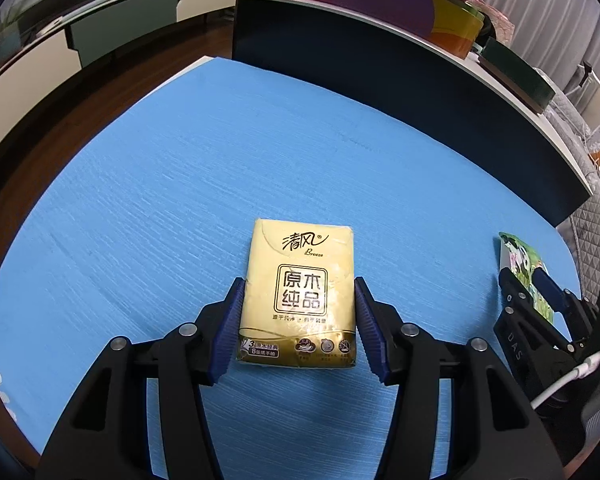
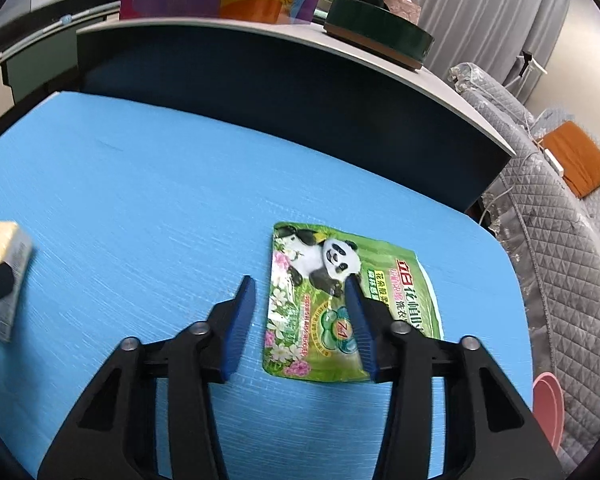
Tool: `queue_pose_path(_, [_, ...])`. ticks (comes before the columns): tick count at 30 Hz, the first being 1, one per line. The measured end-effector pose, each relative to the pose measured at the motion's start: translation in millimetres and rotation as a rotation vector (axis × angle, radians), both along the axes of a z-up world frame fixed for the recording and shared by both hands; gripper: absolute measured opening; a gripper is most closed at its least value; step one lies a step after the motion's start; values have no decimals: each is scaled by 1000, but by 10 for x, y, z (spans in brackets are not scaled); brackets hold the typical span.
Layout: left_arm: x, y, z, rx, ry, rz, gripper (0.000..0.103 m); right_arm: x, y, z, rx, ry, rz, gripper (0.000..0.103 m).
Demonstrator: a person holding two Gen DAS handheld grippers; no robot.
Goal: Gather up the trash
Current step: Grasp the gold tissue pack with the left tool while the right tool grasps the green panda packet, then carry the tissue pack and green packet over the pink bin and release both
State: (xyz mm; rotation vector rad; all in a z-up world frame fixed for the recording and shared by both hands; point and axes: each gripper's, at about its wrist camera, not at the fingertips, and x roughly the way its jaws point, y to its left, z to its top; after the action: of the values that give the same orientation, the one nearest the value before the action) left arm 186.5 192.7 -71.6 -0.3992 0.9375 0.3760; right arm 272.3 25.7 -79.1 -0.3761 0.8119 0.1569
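Only the right wrist view shows the pink bin (image 2: 550, 412) past the blue table's (image 2: 140, 184) edge. The left gripper (image 1: 300, 284) straddles the yellow tissue pack (image 1: 298, 292), pads at its sides; contact unclear. The right gripper (image 2: 302, 282) is half open over the panda pouch (image 2: 340, 300), right of the pack, not pinching it

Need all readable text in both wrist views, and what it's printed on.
"清风" and "Breeze": top of the yellow plastic tissue pack on the blue table mat.
"原木纯品": framed box in the middle of that pack.
"3" and "8": gold band at the pack's bottom; the remaining small print is too small to read.
"DAS": black body of the right gripper.
"立白": red patch on the green panda-print pouch; its other lettering is blurred or partly covered.
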Motion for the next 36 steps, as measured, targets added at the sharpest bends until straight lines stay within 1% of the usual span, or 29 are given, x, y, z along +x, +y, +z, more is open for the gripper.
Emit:
queue_pose_path(1, [-1,2,4,2,-2,-3,52,-2,2,0,-2,4,2,35])
queue_pose_path(3, [-9,-4,17,8,-6,-6,52,-13,1,5,-10,4,4,20])
queue_pose_path(4, [-7,-6,24,11,-9,-8,52,-29,-12,23,-13,0,3,18])
queue_pose_path(6, [-34,-27,35,12,-15,-14,52,-45,-24,34,-15,-5,6,8])
queue_pose_path(9, [-30,-70,63,20,-26,-29,52,-113,-80,112,-25,-42,13,3])
queue_pose_path(12, [-29,-142,114,36,-42,-51,52,-251,-165,279,-40,-107,26,2])
queue_pose_path(15, [-42,-228,185,54,-64,-75,52,-362,-295,447,-25,-144,24,1])
queue_pose_path(22, [-92,-529,359,107,-117,-147,52,-681,-766,902,64,-219,3,0])
queue_pose_path(25, [-114,-639,412,120,-130,-173,52,-837,-948,1034,103,-230,6,0])
queue_pose_path(30, [-167,-831,470,147,-152,-221,52,-1009,-1210,1164,164,-230,-7,0])
queue_pose_path(33, [-189,-909,494,150,-160,-242,52,-1113,-1398,1241,201,-229,-15,0])
queue_pose_path(36, [-222,-988,517,163,-170,-264,52,-1197,-1548,1305,218,-233,-13,0])
